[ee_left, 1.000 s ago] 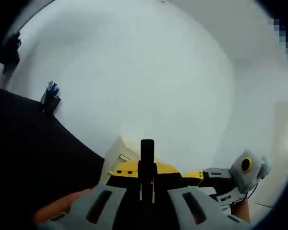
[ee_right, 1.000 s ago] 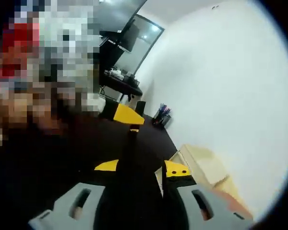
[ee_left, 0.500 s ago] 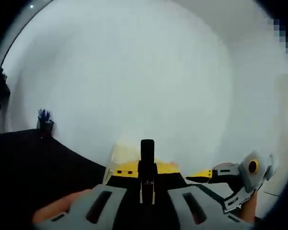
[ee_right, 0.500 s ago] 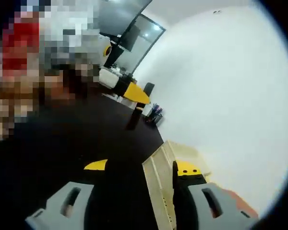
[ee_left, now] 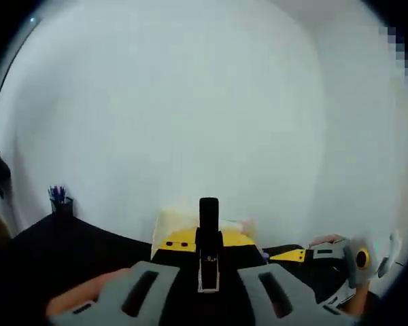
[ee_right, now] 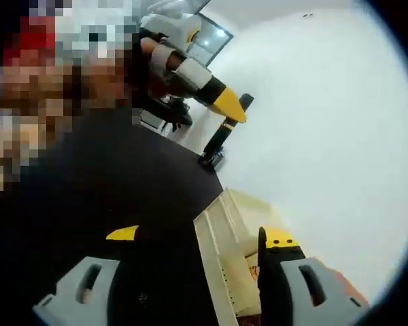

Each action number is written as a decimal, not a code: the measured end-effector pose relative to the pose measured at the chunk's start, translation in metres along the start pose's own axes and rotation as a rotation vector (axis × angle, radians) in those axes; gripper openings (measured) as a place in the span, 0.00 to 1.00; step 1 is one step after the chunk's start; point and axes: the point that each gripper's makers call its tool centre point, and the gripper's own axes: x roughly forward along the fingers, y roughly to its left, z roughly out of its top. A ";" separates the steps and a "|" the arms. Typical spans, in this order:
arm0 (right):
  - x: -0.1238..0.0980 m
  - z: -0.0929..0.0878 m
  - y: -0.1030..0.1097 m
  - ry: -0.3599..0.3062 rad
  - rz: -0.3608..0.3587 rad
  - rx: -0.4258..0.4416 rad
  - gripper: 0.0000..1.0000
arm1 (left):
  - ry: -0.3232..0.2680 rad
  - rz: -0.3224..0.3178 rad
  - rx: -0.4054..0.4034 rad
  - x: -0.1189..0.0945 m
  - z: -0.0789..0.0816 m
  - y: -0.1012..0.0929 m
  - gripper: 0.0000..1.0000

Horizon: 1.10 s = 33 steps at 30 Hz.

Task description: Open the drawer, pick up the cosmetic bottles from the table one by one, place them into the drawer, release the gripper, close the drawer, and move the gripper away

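In my left gripper view, the left tool (ee_left: 209, 261) has its jaws drawn together around a slim black bottle (ee_left: 209, 234), which stands with its long axis running straight up the picture between the yellow jaw tips, cap end pointing away from me toward the white wall (ee_left: 190, 109). Just behind the bottle I see the pale wooden drawer (ee_left: 173, 221), resting on the black worktop (ee_left: 75, 244) close to the wall. A pen cup (ee_left: 60, 199) stands far off at the left, where worktop meets wall.

The right tool (ee_left: 306, 255) comes in low at the right of that view, its yellow tip pointing toward the drawer.

In my right gripper view, the right tool (ee_right: 197, 261) has its jaws spread wide with nothing between them. The drawer (ee_right: 224, 258) lies between the jaws, its long side running up and away from me along the worktop (ee_right: 109, 197); I cannot make out what is inside it. The left tool (ee_right: 217, 102) hangs above the far part of the worktop, the bottle (ee_right: 223, 132) hanging from its yellow tip, long axis sloping down to the left.
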 end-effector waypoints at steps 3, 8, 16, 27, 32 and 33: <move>-0.002 -0.010 -0.007 0.020 -0.016 0.005 0.63 | 0.020 0.005 0.027 0.007 0.005 -0.001 0.08; -0.008 -0.018 -0.016 0.023 -0.033 0.030 0.63 | 0.058 0.016 0.055 0.023 0.009 0.004 0.08; -0.010 -0.026 -0.019 0.037 -0.048 0.041 0.61 | 0.143 0.021 0.070 0.060 0.009 0.017 0.08; -0.013 -0.058 -0.033 0.098 -0.074 0.090 0.60 | 0.292 0.056 0.083 0.124 -0.020 0.018 0.08; -0.017 -0.066 -0.036 0.119 -0.089 0.101 0.59 | 0.370 0.111 0.152 0.149 -0.039 0.019 0.08; -0.017 -0.067 -0.037 0.123 -0.092 0.102 0.59 | 0.381 0.118 0.149 0.154 -0.041 0.020 0.08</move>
